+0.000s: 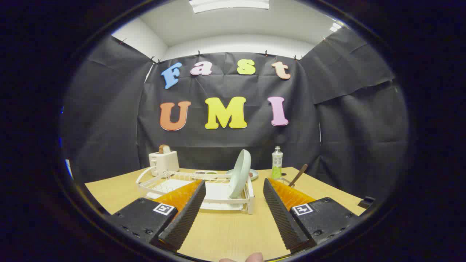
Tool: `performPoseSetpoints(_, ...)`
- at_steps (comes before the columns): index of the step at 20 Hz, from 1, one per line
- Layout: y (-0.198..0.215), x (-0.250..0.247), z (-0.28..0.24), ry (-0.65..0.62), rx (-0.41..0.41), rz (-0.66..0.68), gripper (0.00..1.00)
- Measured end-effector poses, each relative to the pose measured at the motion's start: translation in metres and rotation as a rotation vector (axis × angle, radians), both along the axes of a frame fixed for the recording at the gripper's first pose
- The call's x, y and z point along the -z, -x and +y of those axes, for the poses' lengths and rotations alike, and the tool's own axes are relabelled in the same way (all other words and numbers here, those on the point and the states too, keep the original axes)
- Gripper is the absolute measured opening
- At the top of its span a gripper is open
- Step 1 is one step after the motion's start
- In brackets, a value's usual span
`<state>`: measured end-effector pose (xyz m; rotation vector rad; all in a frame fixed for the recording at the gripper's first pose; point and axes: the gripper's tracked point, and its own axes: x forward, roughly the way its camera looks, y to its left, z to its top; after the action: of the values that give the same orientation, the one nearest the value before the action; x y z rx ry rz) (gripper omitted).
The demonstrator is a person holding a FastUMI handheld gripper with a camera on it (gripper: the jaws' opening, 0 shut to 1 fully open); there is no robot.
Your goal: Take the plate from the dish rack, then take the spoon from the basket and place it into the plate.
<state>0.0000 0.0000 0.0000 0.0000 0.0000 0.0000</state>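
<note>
A pale green plate (240, 173) stands on edge, tilted, at the right end of a white wire dish rack (189, 183) on the wooden table. My gripper (233, 189) is open, its two fingers spread wide, with nothing between them. The rack lies just ahead of the fingers, and the plate shows through the gap between them. A brown spoon handle (299, 174) sticks up slantwise behind the right finger; its basket is mostly hidden by that finger.
A white toaster (164, 162) with a slice of bread stands behind the rack's left end. A small dish (253, 174) sits behind the plate, a green-labelled bottle (277, 162) to its right. The wooden table (225, 233) stretches toward me. A fingertip (251, 257) shows below the fingers.
</note>
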Motion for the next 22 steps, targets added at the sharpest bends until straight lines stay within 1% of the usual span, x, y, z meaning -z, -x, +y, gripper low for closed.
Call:
performPoseSetpoints(2, -0.001, 0.002, 0.002, 0.01, 0.006, 0.0, 1.0)
performPoseSetpoints(6, -0.002, 0.008, 0.01, 0.023, -0.018, 0.017, 1.0)
performPoseSetpoints(16, -0.01, 0.005, -0.002, 0.001, 0.02, 0.008, 1.0)
performPoseSetpoints(22, -0.021, 0.001, -0.006, -0.019, 0.022, 0.012, 1.0)
